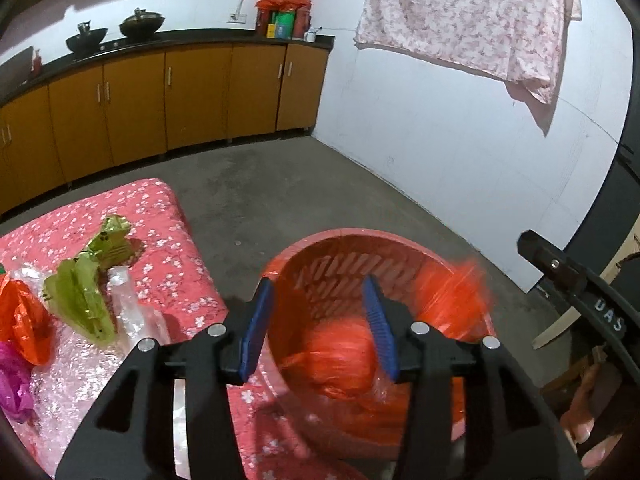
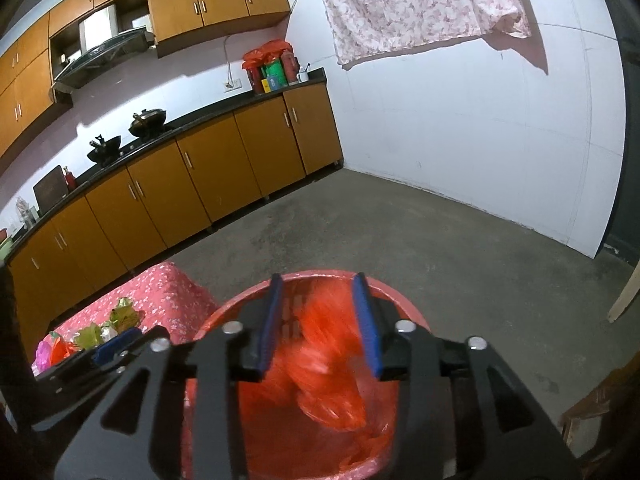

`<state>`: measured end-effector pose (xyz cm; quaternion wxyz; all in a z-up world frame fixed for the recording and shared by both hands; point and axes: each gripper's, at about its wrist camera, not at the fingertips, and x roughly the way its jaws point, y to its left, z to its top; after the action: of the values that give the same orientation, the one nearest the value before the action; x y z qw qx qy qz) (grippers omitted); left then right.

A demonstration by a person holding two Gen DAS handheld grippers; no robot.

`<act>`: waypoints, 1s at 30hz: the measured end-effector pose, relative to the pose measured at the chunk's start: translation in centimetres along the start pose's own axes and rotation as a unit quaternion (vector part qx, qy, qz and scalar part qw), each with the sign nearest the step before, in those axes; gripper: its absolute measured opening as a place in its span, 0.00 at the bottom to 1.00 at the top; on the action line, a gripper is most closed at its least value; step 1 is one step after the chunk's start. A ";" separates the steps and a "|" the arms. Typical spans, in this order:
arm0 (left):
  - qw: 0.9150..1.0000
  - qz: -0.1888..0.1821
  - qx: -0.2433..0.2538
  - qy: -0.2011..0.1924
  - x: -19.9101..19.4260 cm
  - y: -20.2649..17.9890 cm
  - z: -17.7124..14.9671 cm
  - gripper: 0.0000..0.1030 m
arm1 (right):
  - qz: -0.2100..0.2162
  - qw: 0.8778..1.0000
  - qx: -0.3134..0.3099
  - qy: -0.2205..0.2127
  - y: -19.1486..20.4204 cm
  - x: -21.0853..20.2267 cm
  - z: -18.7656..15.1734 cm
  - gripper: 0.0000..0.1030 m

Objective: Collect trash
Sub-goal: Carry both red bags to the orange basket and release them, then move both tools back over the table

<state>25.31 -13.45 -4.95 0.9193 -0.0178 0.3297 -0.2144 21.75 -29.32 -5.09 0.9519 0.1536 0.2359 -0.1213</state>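
Observation:
A red plastic basket (image 1: 352, 244) stands on the floor beside a table with a pink flowered cloth (image 1: 164, 216). Orange plastic bags (image 1: 340, 356) lie inside it, and one blurred orange bag (image 1: 456, 292) is at its right rim. My left gripper (image 1: 320, 328) is open and empty over the basket's left side. My right gripper (image 2: 318, 320) is open over the basket (image 2: 384, 292), with a blurred orange bag (image 2: 328, 360) just below its jaws. On the table lie green wrappers (image 1: 88, 280), an orange bag (image 1: 24, 320), a magenta bag (image 1: 12, 384) and clear plastic (image 1: 128, 312).
Brown kitchen cabinets (image 1: 160, 96) with woks on the black counter line the far wall. A flowered sheet (image 1: 472, 12) hangs on the white wall. The grey concrete floor (image 1: 288, 184) lies between. Wooden furniture (image 2: 592, 412) stands at the right.

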 end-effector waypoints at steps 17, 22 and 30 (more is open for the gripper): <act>0.983 0.158 -0.004 -0.097 -14.3 8.6 -5.1 0.91 | 0.042 0.990 -0.133 -0.032 9.9 -5.1 -4.4 0.95; 0.969 0.222 -0.028 -0.104 -19.0 13.2 -7.8 0.93 | 0.079 0.987 -0.141 -0.010 12.9 -5.8 -6.2 0.94; 0.937 0.326 -0.088 -0.086 -24.5 21.4 -12.5 0.93 | 0.103 0.980 -0.167 0.041 17.9 -4.9 -9.5 0.85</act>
<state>8.87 17.28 -3.76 0.9584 -0.0085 0.2543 0.1294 19.02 -8.73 -6.48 0.9609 0.0206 0.2748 0.0254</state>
